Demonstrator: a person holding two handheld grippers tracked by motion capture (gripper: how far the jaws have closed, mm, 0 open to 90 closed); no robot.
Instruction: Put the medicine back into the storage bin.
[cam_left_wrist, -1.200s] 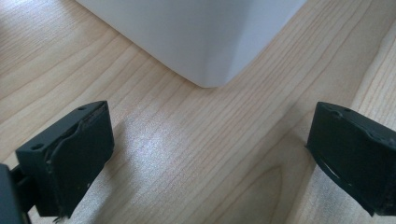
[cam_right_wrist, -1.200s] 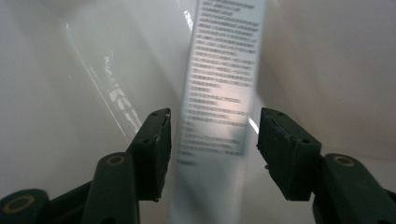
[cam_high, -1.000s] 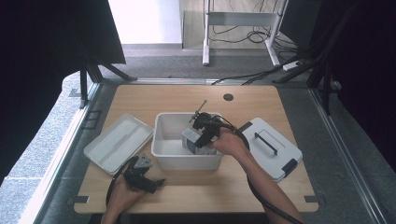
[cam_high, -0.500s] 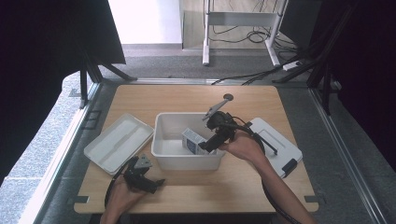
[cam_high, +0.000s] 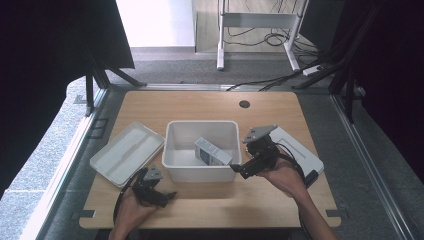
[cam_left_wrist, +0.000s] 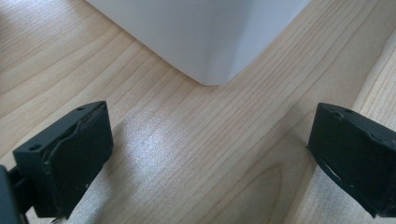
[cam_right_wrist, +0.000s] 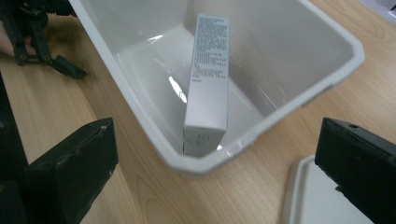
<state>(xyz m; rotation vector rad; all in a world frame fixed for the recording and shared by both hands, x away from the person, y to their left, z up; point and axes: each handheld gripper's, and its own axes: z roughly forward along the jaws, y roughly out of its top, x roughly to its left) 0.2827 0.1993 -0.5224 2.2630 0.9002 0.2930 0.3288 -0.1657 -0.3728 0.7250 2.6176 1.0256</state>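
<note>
Now my right gripper (cam_high: 239, 170) sits just past the near right corner of the white tub (cam_high: 172, 161), and its jaws have just been opening wide with nothing between them. My little grey box (cam_high: 213, 150) is inside the tub, leaning up against that same corner. My left gripper (cam_high: 165, 196) rests low on the wooden table (cam_high: 200, 105) by the tub's near left corner, jaws spread wide and empty. One flat white lid (cam_high: 125, 152) lies left of the tub.
</note>
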